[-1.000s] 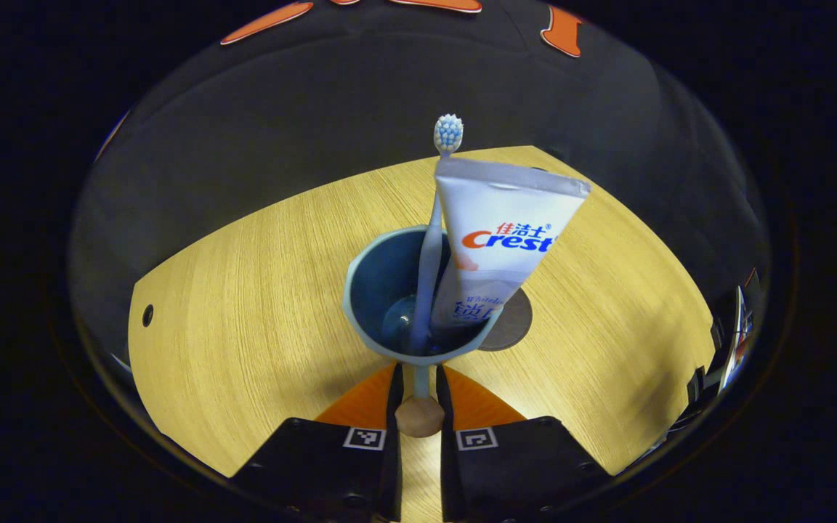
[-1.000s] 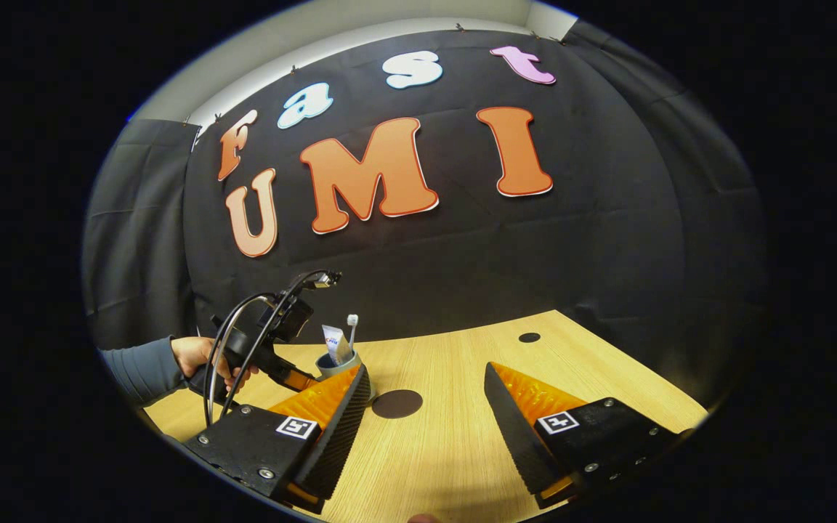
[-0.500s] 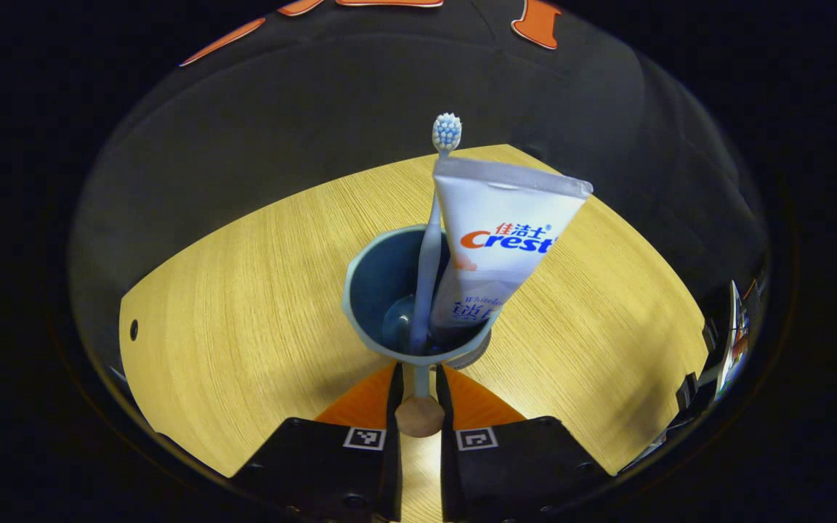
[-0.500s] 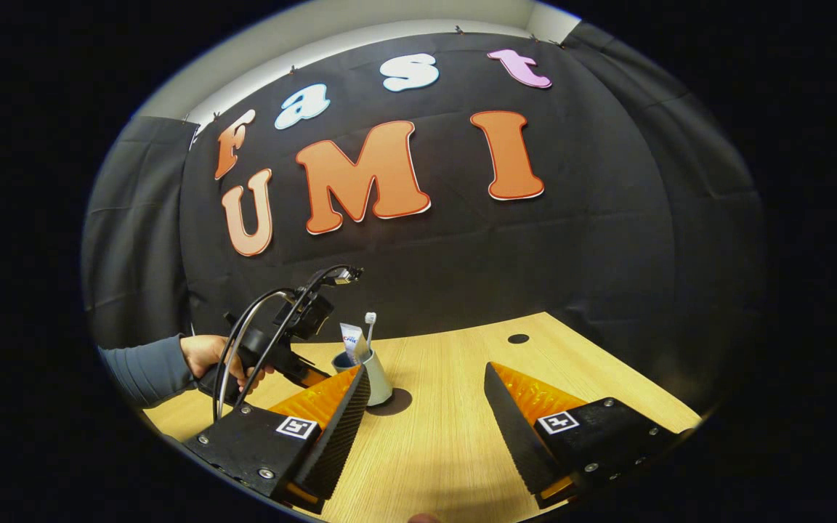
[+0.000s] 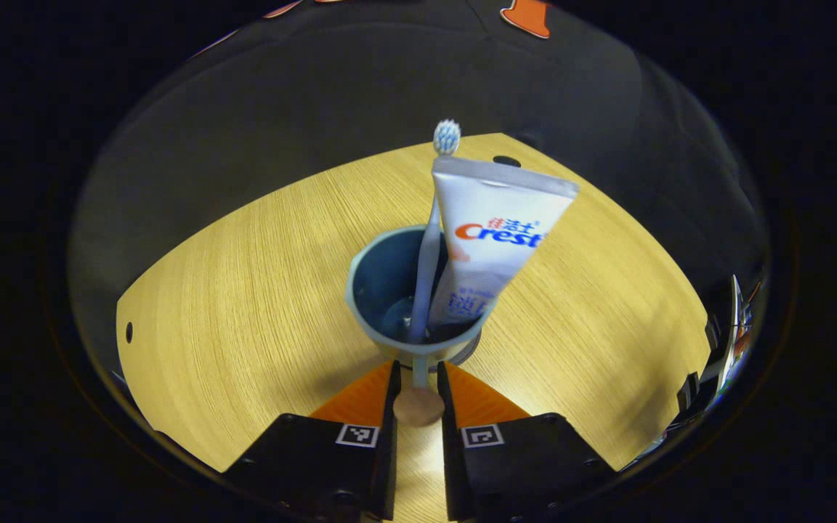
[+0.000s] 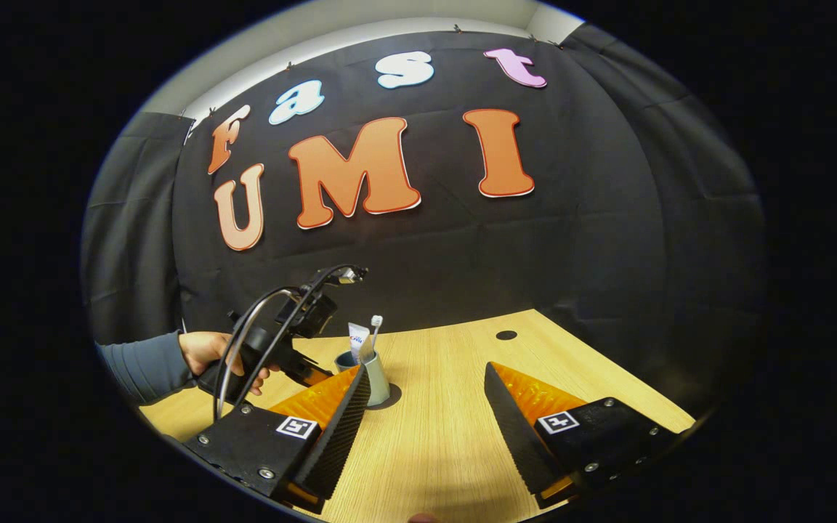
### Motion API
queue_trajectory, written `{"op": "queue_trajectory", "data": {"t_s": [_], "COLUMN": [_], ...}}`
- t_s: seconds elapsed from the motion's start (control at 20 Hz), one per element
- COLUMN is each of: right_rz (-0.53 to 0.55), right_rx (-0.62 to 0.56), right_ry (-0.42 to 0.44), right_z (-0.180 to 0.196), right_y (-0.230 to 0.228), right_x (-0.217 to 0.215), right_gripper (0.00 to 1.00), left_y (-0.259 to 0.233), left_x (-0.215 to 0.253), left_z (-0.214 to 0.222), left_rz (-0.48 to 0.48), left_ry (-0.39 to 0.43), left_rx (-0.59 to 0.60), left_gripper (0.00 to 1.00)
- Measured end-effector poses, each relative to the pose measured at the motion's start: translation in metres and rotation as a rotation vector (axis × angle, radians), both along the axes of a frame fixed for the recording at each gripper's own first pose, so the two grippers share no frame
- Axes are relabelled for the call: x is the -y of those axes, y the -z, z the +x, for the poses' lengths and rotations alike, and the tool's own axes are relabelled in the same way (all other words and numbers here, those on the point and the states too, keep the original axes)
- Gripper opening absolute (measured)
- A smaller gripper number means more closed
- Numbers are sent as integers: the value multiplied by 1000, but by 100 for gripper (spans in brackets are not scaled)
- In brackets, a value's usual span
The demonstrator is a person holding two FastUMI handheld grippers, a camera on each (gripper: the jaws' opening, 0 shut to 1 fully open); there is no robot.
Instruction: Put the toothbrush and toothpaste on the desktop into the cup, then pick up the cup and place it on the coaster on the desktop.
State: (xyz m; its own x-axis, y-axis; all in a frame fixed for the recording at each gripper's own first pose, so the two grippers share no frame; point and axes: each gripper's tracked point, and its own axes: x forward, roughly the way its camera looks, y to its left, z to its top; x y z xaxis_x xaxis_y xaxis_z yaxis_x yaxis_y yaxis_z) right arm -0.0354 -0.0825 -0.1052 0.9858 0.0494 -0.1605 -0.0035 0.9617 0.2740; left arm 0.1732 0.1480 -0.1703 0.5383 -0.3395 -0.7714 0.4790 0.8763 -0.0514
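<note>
Left hand-held gripper (image 5: 415, 388): fingers nearly closed, both pressing the handle of the blue cup (image 5: 389, 290). The cup holds the toothbrush (image 5: 429, 240) and, to its right, the toothpaste (image 5: 491, 232), both leaning. The coaster (image 6: 391, 396) shows as a dark edge under the cup on the bench (image 6: 447, 428). Right hand-held gripper (image 6: 426, 407): fingers wide apart, gripping nothing, above the bench.

In the left gripper view, the cup (image 5: 397, 290) is covering the coaster (image 5: 471, 353) almost wholly, a dark sliver peeking out lower right of its base. The toothpaste (image 5: 491, 240) is hiding the cup's far rim. In the right gripper view, lower left, a gripper finger (image 6: 331, 428) is cutting off the cup's side.
</note>
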Motion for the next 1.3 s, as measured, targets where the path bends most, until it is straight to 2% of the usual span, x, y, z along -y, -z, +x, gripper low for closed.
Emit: {"op": "queue_trajectory", "data": {"t_s": [0.1, 0.15, 0.25, 0.3, 0.35, 0.5, 0.55, 0.6, 0.85, 1.1, 1.3], "right_rz": [-1, 0, -13, -29, -47, -82, -86, -94, -145, -158, -197], "right_rx": [6, 12, 26, 34, 48, 86, 95, 104, 155, 231, 361], "right_ry": [2, 3, 24, 46, 67, 91, 87, 80, 38, -24, -46], "right_z": [1, 2, 4, 7, 9, 11, 12, 13, 19, 19, 11], "right_y": [-5, -8, -17, -21, -28, -50, -57, -64, -94, -117, -144], "right_x": [-3, -4, -6, -5, -5, -13, -19, -25, -64, -112, -136], "right_gripper": [95, 95, 94, 94, 94, 94, 94, 94, 95, 95, 94], "left_y": [-14, -24, -39, -49, -58, -87, -97, -110, -151, -173, -181], "left_x": [-3, -7, -18, -30, -42, -71, -79, -88, -123, -168, -198], "left_z": [-6, -11, -16, -20, -24, -34, -39, -45, -69, -94, -121], "left_rz": [-17, -24, -33, -16, 4, 8, 3, -3, -35, -50, -34], "left_ry": [5, 1, -18, -34, -42, -97, -117, -140, -269, -373, -429], "left_rx": [33, 51, 101, 134, 172, 280, 312, 350, 525, 682, 770], "left_gripper": [42, 56, 67, 77, 98, 99, 95, 99, 99, 99, 99]}}
